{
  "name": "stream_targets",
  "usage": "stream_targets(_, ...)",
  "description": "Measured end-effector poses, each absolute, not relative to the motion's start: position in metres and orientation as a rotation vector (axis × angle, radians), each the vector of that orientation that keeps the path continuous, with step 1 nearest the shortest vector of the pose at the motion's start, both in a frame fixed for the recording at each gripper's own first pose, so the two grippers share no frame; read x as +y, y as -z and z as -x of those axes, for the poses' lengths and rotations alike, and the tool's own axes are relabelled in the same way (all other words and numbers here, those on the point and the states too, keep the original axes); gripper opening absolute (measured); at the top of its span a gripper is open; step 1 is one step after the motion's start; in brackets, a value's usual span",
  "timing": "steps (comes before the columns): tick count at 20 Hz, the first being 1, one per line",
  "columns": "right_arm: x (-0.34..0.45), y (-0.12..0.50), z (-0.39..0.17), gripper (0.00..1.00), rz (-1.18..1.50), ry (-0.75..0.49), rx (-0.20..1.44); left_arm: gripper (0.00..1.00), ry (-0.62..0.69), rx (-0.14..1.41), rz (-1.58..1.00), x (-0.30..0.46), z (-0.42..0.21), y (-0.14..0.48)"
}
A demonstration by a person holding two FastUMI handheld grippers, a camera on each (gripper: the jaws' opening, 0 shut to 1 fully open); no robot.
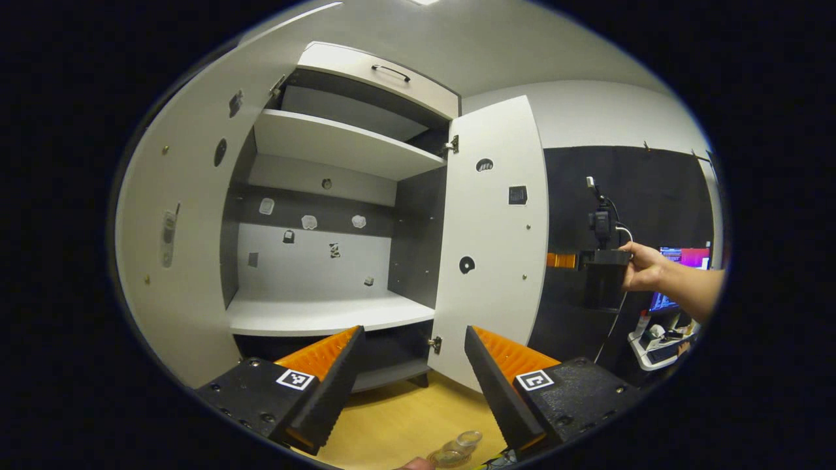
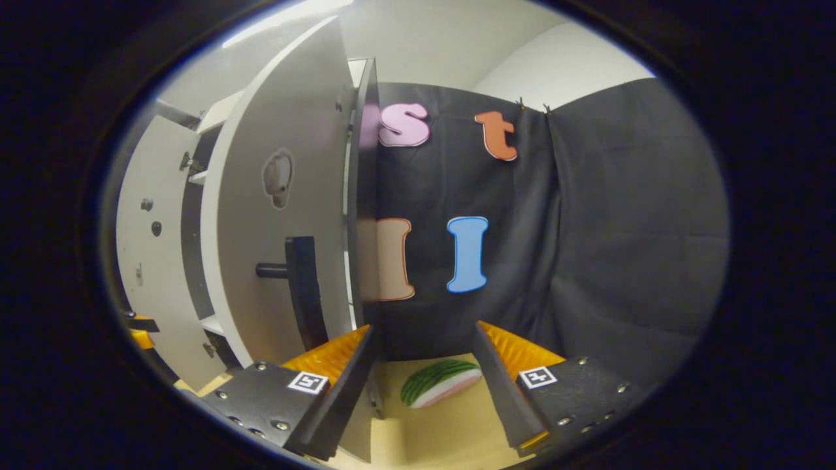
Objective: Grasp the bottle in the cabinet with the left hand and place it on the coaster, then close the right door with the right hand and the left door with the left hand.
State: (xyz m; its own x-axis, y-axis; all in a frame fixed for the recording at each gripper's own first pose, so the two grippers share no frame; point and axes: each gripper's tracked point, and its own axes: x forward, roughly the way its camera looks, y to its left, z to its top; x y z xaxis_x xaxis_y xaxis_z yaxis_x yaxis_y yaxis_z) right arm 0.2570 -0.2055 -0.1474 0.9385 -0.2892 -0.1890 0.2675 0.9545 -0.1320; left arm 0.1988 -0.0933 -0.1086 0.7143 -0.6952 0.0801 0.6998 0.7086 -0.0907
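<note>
Facing the cabinet (image 1: 326,261) through the left gripper view, I see both doors swung wide, the left door (image 1: 176,261) out to the left and the right door (image 1: 493,241) edge-on toward me, with plenty of free room between them. My left gripper (image 1: 411,385) hangs low over the wooden tabletop (image 1: 392,418) near the cabinet's bottom edge, its fingers spread wide with nothing between them. The white lower shelf (image 1: 326,313) is bare on top, and so is the shelf above it (image 1: 339,140); small stickers dot the back panel. The bottle (image 1: 457,449) stands at the very near edge of that view, on the table just below my left fingers, seen from above and partly cut off, so I cannot tell whether a coaster lies under it.

Farther right in the left gripper view, my hand (image 1: 643,266) holds the right gripper out behind the right door, arm level.

In the right gripper view, my right gripper (image 2: 423,385) is spread wide and holds nothing; its left finger sits close by the right door's (image 2: 281,215) outer edge, whether touching I cannot tell. A dark handle (image 2: 302,287) juts from that door. A watermelon slice toy (image 2: 439,382) lies on the table between my fingers, in front of the black cloth wall (image 2: 588,248).
</note>
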Motion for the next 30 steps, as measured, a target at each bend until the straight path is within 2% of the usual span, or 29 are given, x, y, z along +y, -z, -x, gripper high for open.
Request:
stream_targets(4, -0.201, 0.148, -0.252, 0.90, 0.110, 0.310, 0.205, 0.96, 0.876, -0.039, 0.123, -0.115, -0.194, 0.095)
stream_targets(5, -0.201, 0.147, -0.252, 0.84, 0.109, 0.311, 0.203, 0.96, 0.881, -0.037, 0.116, -0.118, -0.193, 0.094)
stream_targets(6, -0.200, 0.147, -0.251, 0.91, 0.109, 0.310, 0.201, 0.96, 0.880, -0.045, 0.110, -0.118, -0.192, 0.091)
stream_targets(7, -0.198, 0.147, -0.251, 0.91, 0.107, 0.307, 0.196, 0.96, 0.874, -0.054, 0.107, -0.119, -0.190, 0.089)
stream_targets(8, -0.195, 0.148, -0.252, 0.84, 0.101, 0.300, 0.195, 0.96, 0.874, -0.055, 0.102, -0.120, -0.188, 0.088)
stream_targets(9, -0.192, 0.149, -0.255, 0.90, 0.098, 0.298, 0.194, 0.96, 0.873, -0.058, 0.098, -0.121, -0.184, 0.087)
stream_targets(12, -0.171, 0.150, -0.257, 0.87, 0.110, 0.253, 0.202, 0.96, 0.869, -0.075, 0.098, -0.118, -0.172, 0.084)
stream_targets(13, -0.160, 0.150, -0.259, 0.80, 0.098, 0.225, 0.197, 0.96, 0.854, -0.064, 0.108, -0.116, -0.170, 0.085)
stream_targets(14, -0.148, 0.153, -0.263, 0.87, 0.082, 0.198, 0.195, 0.96, 0.845, -0.049, 0.119, -0.113, -0.165, 0.086)
stream_targets(17, -0.122, 0.159, -0.269, 0.88, 0.067, 0.152, 0.201, 0.96, 0.766, -0.056, 0.127, -0.092, -0.152, 0.080)
stream_targets(21, -0.106, 0.161, -0.275, 0.87, 0.068, 0.124, 0.211, 0.96, 0.664, -0.069, 0.073, -0.062, -0.125, 0.078)
stream_targets(22, -0.106, 0.162, -0.275, 0.80, 0.060, 0.128, 0.217, 0.96, 0.641, -0.073, 0.058, -0.054, -0.119, 0.077)
stream_targets(24, -0.109, 0.160, -0.274, 0.94, 0.054, 0.136, 0.216, 0.96, 0.590, -0.072, 0.034, -0.039, -0.110, 0.078)
stream_targets(25, -0.108, 0.161, -0.274, 0.94, 0.046, 0.139, 0.216, 0.96, 0.567, -0.077, 0.034, -0.032, -0.106, 0.077)
stream_targets(26, -0.108, 0.162, -0.275, 0.80, 0.034, 0.142, 0.217, 0.96, 0.548, -0.074, 0.038, -0.026, -0.102, 0.076)
stream_targets(27, -0.108, 0.162, -0.274, 0.80, 0.021, 0.146, 0.217, 0.96, 0.531, -0.070, 0.043, -0.020, -0.098, 0.078)
stream_targets(28, -0.107, 0.164, -0.274, 0.94, 0.007, 0.149, 0.218, 0.96, 0.510, -0.066, 0.048, -0.012, -0.095, 0.078)
stream_targets(30, -0.107, 0.166, -0.274, 0.94, -0.011, 0.148, 0.219, 0.96, 0.472, -0.058, 0.053, 0.004, -0.092, 0.079)
